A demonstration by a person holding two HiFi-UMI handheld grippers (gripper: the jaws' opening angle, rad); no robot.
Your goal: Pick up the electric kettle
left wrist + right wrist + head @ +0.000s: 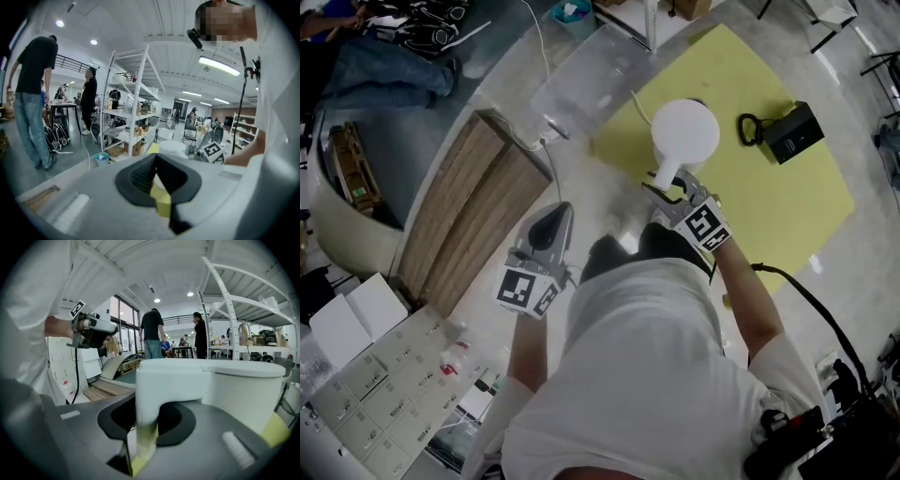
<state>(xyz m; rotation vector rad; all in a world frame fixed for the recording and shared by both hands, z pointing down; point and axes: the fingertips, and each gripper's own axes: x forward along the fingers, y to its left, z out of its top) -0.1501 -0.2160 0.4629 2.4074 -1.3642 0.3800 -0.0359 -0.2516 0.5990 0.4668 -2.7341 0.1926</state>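
Right claw [667, 186] clamped on the handle [666, 174] of the kettle [685, 131]; in the right gripper view the white handle [147, 394] fills the gap between the pads, jaws at a middling width

Left claw [561, 211] narrow, only a slit between the pads, nothing in it; off to the left, well apart from the kettle

Kettle upright at the near left part of the yellow tabletop [769, 206], lid up. Cannot tell whether its base is clear of the surface

Key relation: kettle body lies on the far side of the right claw, handle on the near side, facing the person. Handle runs upright and the jaws close across it from either side. Right hand is the nearer one and has the grip

Judgement: lift should go straight up. The body's weight hangs beyond the claw on the far side, so it may tip away if the grip is light
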